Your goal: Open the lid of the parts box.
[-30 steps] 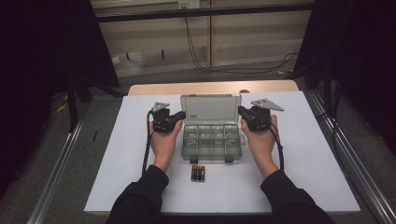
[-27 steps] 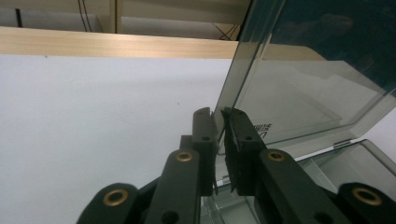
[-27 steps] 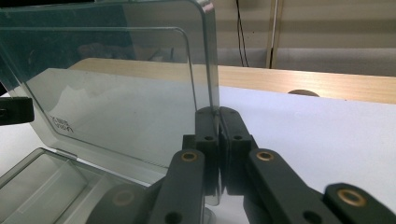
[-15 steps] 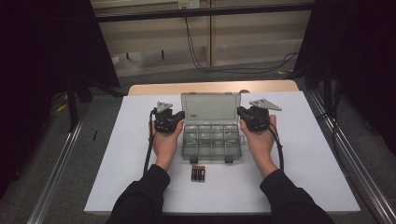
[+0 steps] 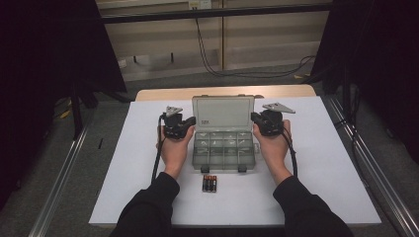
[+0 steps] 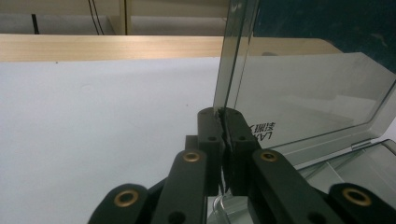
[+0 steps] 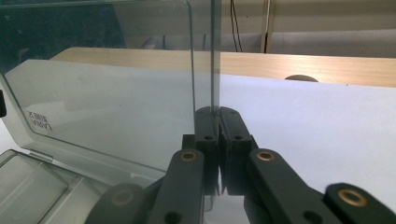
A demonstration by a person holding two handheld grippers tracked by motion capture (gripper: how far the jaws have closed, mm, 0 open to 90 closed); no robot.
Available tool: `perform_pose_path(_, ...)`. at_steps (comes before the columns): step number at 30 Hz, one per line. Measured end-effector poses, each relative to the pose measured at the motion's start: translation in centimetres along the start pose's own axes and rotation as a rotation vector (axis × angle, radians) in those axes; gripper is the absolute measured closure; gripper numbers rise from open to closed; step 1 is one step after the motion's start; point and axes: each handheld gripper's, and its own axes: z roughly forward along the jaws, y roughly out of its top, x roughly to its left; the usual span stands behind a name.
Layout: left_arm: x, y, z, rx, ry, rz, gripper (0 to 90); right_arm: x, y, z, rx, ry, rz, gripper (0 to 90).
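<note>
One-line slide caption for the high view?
Both hand-held grippers pinch the open box's lid; batteries lie in front.

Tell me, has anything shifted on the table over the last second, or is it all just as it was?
Nothing visibly changed. The left gripper and the right gripper stay clamped on the side edges of the box's raised lid, the box sits open in the same spot, and the batteries lie in front of it as before.
</note>
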Motion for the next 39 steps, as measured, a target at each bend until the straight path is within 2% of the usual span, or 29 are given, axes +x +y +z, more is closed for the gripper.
perform_pose_path(5, 0.3, 0.3, 0.5, 0.021, -0.003, -0.016, 88.5, -0.4, 0.4, 0.7, 0.033, 0.008, 0.016, 88.0)
perform_pose_path(17, 0.9, 1.3, 1.5, 0.105, -0.008, -0.056, 89.3, -1.1, 1.4, 2.3, 0.126, 0.012, 0.079, 88.6)
perform_pose_path(19, 1.1, 1.4, 1.6, 0.121, -0.013, -0.058, 89.4, -1.2, 1.5, 2.5, 0.139, 0.012, 0.082, 88.7)
perform_pose_path(24, 1.3, 1.6, 2.1, 0.140, -0.008, -0.101, 89.7, -1.4, 1.6, 3.1, 0.166, 0.013, 0.087, 88.8)
perform_pose_path(26, 1.3, 1.6, 2.2, 0.157, -0.004, -0.092, 89.9, -1.5, 1.6, 3.4, 0.179, 0.011, 0.091, 88.9)
perform_pose_path(30, 1.7, 1.7, 2.6, 0.173, -0.018, -0.129, 90.0, -1.7, 1.6, 3.9, 0.202, 0.011, 0.100, 89.0)
perform_pose_path(31, 1.7, 1.7, 2.7, 0.170, -0.018, -0.150, 90.0, -1.8, 1.6, 4.0, 0.206, 0.014, 0.102, 89.1)
perform_pose_path(32, 1.8, 1.7, 2.7, 0.187, -0.023, -0.139, 90.0, -1.8, 1.6, 4.1, 0.211, 0.015, 0.104, 89.1)
perform_pose_path(35, 1.9, 1.7, 2.9, 0.189, -0.019, -0.154, 90.0, -1.9, 1.6, 4.3, 0.224, 0.014, 0.119, 89.2)
perform_pose_path(39, 2.1, 1.7, 3.0, 0.201, -0.029, -0.168, 90.0, -2.0, 1.5, 4.6, 0.229, 0.014, 0.111, 89.2)
